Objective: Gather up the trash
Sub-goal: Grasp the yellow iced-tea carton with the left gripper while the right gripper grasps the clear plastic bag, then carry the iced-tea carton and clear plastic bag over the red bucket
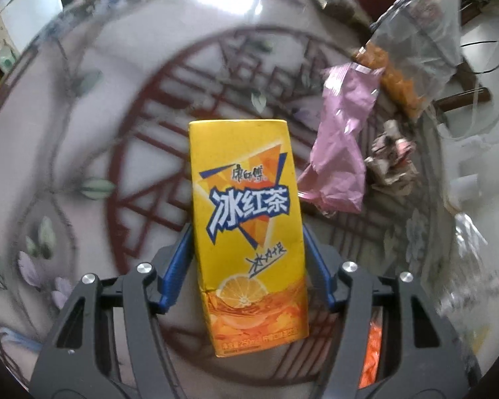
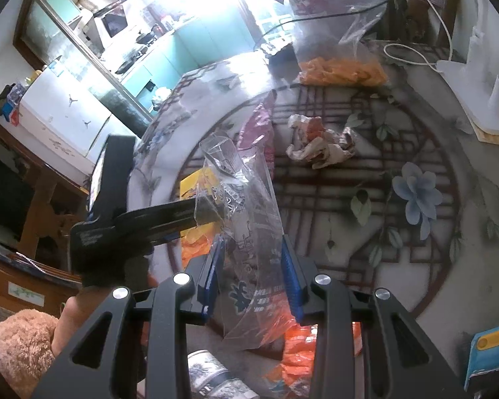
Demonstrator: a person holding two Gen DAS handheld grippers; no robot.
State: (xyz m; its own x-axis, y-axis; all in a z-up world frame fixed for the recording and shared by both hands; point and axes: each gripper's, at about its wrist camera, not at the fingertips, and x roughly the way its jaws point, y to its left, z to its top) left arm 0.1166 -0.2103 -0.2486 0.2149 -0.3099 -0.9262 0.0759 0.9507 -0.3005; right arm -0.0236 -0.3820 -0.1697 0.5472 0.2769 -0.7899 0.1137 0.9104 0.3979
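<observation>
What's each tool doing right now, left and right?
Left tool: closed on the yellow iced tea carton.
Right tool: closed on the clear plastic bag.

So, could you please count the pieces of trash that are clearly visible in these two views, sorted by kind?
Yellow drink carton: 1
Pink plastic bag: 1
Clear bags: 2 (printed clear plastic bag, clear bag of orange snacks)
Crumpled paper wrapper: 1
Orange packaging: partly hidden, not counted
Total: 5
</observation>
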